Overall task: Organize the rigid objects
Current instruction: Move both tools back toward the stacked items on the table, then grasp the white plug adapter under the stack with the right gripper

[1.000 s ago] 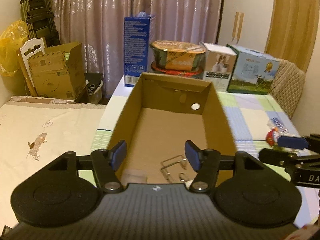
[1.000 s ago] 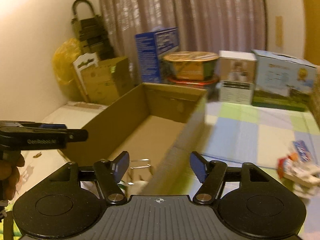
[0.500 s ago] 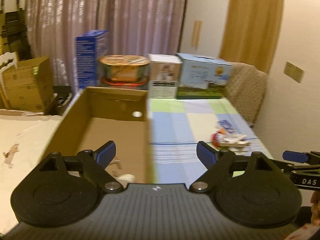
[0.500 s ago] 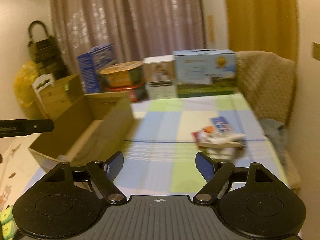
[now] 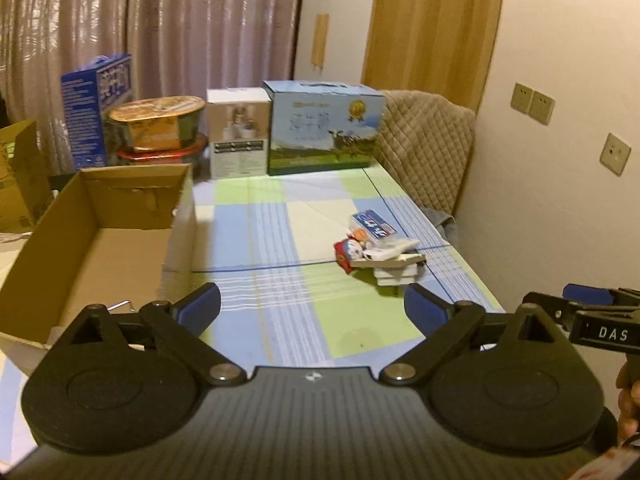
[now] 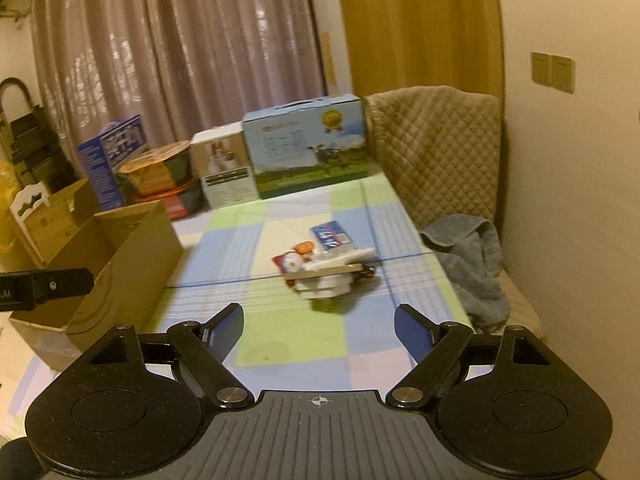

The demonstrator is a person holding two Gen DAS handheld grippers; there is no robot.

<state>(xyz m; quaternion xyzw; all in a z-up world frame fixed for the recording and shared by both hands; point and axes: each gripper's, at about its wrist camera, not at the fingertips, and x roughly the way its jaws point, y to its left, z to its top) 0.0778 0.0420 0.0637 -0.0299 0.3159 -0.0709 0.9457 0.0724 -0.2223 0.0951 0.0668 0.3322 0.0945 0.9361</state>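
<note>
- Blue-padded L gripper (image 5: 312,308) tilts down over the checked tablecloth (image 5: 280,216); jaws wide & opening, nothing betw them.
- R gripper (image 6: 319,326) same downward tilt, jaws apart & opening, nothing betw them; it points at the pile of small items (image 6: 328,264), which lies ahead on the cloth, not touched.
- I see that pile (image 5: 380,252) right of the cardboard box (image 5: 100,248), well apart from it.
- Count: 1 open cardboard box, 1 pile (items too blurred to count), 3 printed cartons at the table's far end, 1 grey towel (image 6: 468,256).
</note>
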